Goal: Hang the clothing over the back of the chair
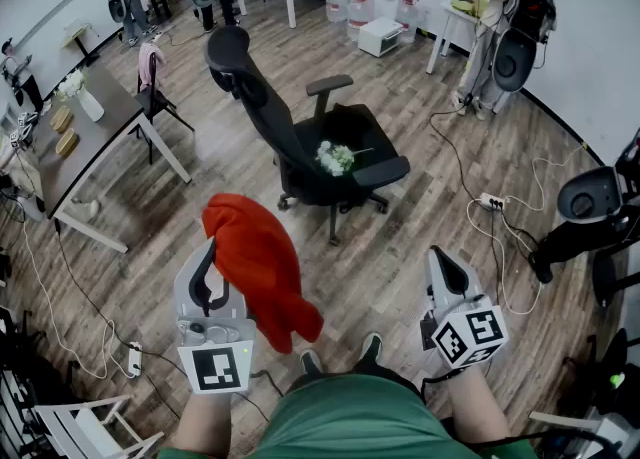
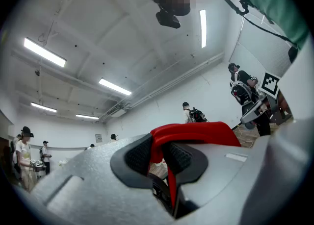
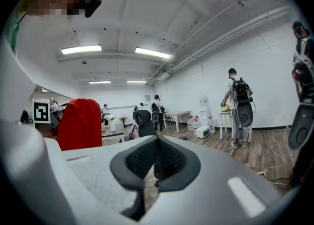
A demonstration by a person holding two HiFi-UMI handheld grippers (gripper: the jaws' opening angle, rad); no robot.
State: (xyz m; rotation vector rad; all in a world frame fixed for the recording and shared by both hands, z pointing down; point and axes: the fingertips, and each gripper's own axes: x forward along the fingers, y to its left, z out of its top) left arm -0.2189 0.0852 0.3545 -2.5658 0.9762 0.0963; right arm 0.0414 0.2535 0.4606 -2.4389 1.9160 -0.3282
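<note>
The left gripper (image 1: 204, 269) is clenched on the red clothing (image 1: 260, 267). In the left gripper view a fold of the red cloth is pinched between the two dark pads (image 2: 179, 158), and the rest of it lies over the gripper's upper side. In the head view the clothing hangs as a loose bunch from this gripper, in the air above the wooden floor (image 1: 400, 247), close in front of the person and well apart from the chair (image 1: 290, 137). The black office chair stands further ahead in the middle of the room. Its back (image 1: 235, 62) has nothing on it, and a small bunch of white flowers (image 1: 336, 157) lies on its seat. The right gripper (image 1: 443, 265) is closed with nothing inside; in the right gripper view its pads meet each other. It is held at the person's right side, apart from the clothing. Other people (image 1: 500, 17) stand at a surface (image 1: 445, 15) near the far wall.
</note>
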